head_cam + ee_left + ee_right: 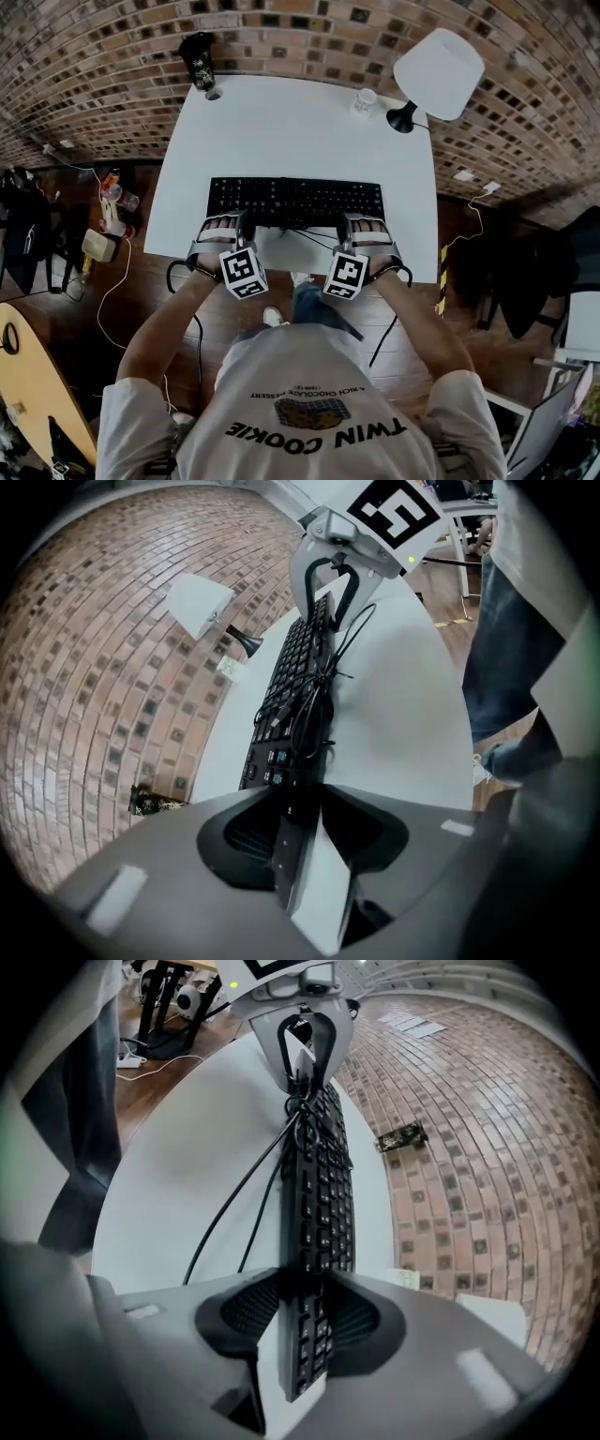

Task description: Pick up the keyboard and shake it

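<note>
A black keyboard [295, 202] lies lengthwise across the white table [281, 131], its black cable [239, 1208] bundled along the near side. My left gripper [220, 227] is at the keyboard's left end and my right gripper [364, 228] at its right end. In the left gripper view the keyboard [292, 682] runs edge-on into the gripper [305, 855], with a strip of white showing beside it. The right gripper view is alike: the keyboard [323, 1204] stands between the jaws of the gripper [295, 1335], with a white gap on one side. Both grippers look open around the keyboard's ends.
A white-shaded lamp [438, 73] stands at the table's back right with a small cup [364, 100] beside it. A dark can [199, 61] sits at the back left corner. A brick wall is behind the table. The table's front edge is just below the grippers.
</note>
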The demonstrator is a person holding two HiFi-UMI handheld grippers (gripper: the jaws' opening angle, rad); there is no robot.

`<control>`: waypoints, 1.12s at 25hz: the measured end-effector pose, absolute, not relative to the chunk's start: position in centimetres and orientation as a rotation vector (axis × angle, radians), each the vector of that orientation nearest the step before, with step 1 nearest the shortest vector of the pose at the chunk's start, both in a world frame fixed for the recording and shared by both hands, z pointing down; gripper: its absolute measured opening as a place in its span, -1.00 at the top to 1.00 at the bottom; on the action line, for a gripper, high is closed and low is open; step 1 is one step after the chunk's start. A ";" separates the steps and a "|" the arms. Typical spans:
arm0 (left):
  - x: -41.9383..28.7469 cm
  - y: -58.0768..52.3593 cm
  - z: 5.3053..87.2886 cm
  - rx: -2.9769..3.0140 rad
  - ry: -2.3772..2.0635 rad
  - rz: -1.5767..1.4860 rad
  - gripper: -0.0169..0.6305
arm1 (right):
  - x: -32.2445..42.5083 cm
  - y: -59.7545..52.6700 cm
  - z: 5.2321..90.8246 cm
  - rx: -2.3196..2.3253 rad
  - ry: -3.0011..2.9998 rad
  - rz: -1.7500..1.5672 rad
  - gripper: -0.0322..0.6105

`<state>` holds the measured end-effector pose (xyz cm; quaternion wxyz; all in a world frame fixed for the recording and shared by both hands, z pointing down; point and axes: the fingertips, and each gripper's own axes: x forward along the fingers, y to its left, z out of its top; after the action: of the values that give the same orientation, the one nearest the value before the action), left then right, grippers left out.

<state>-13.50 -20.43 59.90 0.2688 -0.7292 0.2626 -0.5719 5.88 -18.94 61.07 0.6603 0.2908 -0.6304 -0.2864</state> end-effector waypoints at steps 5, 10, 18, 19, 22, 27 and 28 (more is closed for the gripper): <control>-13.2 -20.1 60.1 -1.979 0.655 -1.545 0.51 | 6.2 -18.8 61.4 0.629 -1.417 -0.669 0.53; -13.4 -20.3 59.3 -2.099 0.570 -1.592 0.51 | 6.1 -18.9 60.6 0.575 -1.478 -0.562 0.54; -13.6 -21.4 57.2 -2.224 0.353 -1.722 0.52 | 5.6 -19.5 58.2 0.435 -1.594 -0.322 0.55; -13.7 -21.6 56.9 -2.242 0.327 -1.739 0.52 | 5.4 -19.6 57.8 0.414 -1.612 -0.280 0.55; -13.7 -22.4 55.6 -2.296 0.237 -1.779 0.53 | 5.0 -20.0 56.3 0.348 -1.658 -0.158 0.55; -13.5 -23.6 53.8 -2.324 0.087 -1.793 0.55 | 4.7 -21.0 54.4 0.245 -1.704 0.000 0.55; -13.5 -23.8 53.6 -2.324 0.060 -1.803 0.56 | 4.7 -21.2 54.1 0.222 -1.707 0.024 0.55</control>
<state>-13.46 -23.82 53.60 0.0995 -0.7860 0.0204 -0.6099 4.68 -21.17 54.10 0.6517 0.0979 -0.7521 0.0105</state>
